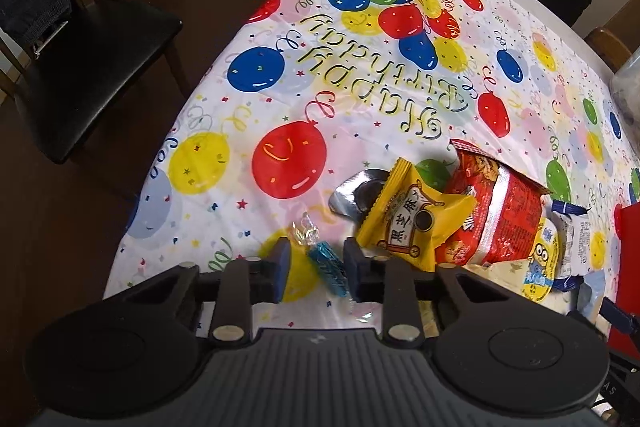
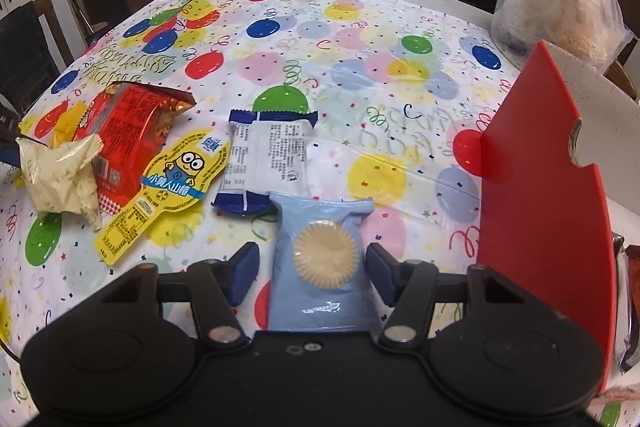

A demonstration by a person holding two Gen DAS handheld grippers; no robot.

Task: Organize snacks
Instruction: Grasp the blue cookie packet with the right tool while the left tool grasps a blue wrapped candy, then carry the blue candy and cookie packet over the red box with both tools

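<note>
In the left wrist view a small blue-wrapped candy [image 1: 328,267] lies on the balloon tablecloth [image 1: 360,87] between the fingers of my left gripper [image 1: 316,267]. The right pad is at the candy, while a strip of cloth shows between the left pad and it. In the right wrist view a light blue packet with a round biscuit [image 2: 324,259] lies between the fingers of my right gripper [image 2: 312,273]. The right pad is at the packet's edge and a narrow gap shows at the left pad.
A yellow packet [image 1: 416,219], a silver wrapper [image 1: 356,193], a red bag [image 1: 492,211] and a yellow minion pack [image 2: 168,183] lie nearby, with a white and navy bar [image 2: 272,155] and a crumpled cream wrapper [image 2: 60,179]. A red box [image 2: 544,187] stands at the right. A black chair [image 1: 88,67] is beside the table.
</note>
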